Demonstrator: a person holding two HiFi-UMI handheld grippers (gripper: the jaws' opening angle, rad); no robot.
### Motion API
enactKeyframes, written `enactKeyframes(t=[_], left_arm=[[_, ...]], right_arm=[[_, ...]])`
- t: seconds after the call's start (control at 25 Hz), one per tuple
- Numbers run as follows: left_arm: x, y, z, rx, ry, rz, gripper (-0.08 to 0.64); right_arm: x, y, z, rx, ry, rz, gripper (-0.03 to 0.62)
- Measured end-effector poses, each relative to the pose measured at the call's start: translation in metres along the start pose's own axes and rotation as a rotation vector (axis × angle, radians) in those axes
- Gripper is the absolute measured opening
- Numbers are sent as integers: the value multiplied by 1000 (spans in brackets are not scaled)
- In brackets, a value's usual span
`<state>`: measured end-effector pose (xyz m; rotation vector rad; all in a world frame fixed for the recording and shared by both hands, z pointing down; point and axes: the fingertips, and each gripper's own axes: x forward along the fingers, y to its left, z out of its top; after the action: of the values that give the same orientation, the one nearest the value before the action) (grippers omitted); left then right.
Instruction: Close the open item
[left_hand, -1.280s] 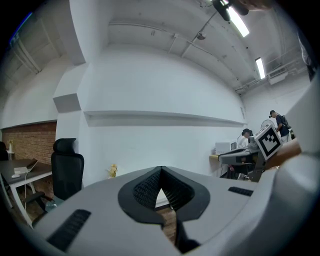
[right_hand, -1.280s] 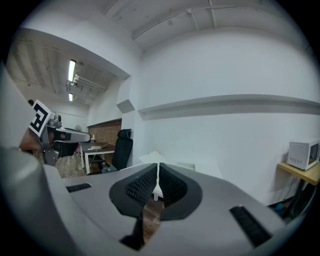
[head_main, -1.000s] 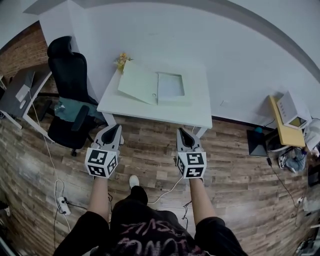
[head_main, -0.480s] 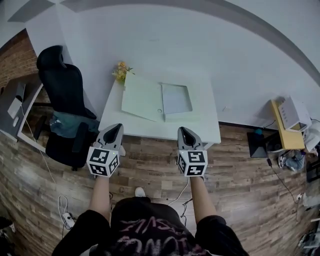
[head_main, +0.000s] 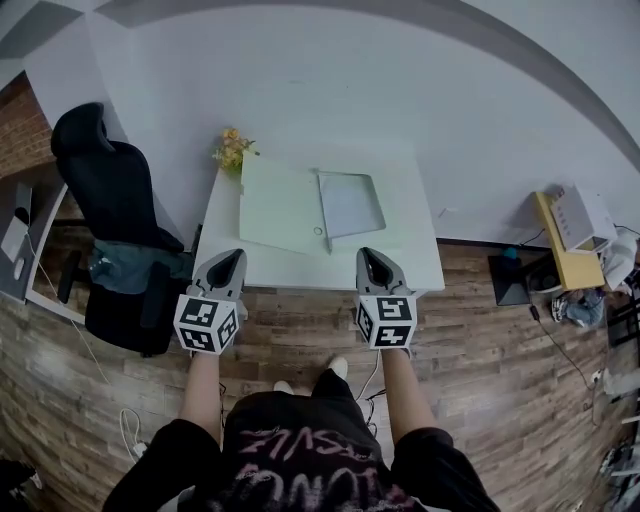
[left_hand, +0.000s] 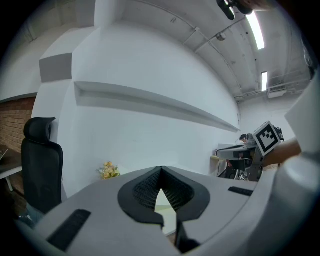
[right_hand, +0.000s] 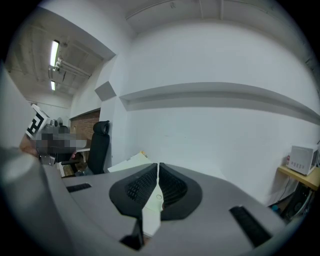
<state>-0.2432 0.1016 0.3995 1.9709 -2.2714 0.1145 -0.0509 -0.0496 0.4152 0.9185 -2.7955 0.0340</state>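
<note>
An open pale green folder lies on the white table; its cover is spread to the left and a sheet in a clear sleeve shows on its right half. A sliver of the folder shows between the left jaws, and its cover lies past the right jaws. My left gripper and right gripper hang side by side at the table's front edge, short of the folder. Both are shut and empty.
A black office chair stands left of the table. Yellow flowers sit at the table's back left corner. A low wooden shelf with a white device stands at the right wall. The person's legs and cables are on the wooden floor.
Both grippers and the view have moved forward to the table; the tips now reach its front edge. The jaws stayed shut throughout.
</note>
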Motion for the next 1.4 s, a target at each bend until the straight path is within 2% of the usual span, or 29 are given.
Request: enactKeyframes(t=[0.28,0.56,0.92,1.2,1.4], left_arm=[[44,11,-1,7,15,-6,11],[104,24,-1,6,43,41,11],[172,28,-13,-4,112,125,11],[188,32,-21,-3,158,203,11],[175,52,-23,-14,171,273,11]], right_arm=[[45,-23,5,8,-18,8,28],[105,-55,7,-2,-21,60,28],[182,-96,-3,-2,16,170,28],[221,-102,-10,-1,32,265,28],[237,-85,-15,1,49,326,28]])
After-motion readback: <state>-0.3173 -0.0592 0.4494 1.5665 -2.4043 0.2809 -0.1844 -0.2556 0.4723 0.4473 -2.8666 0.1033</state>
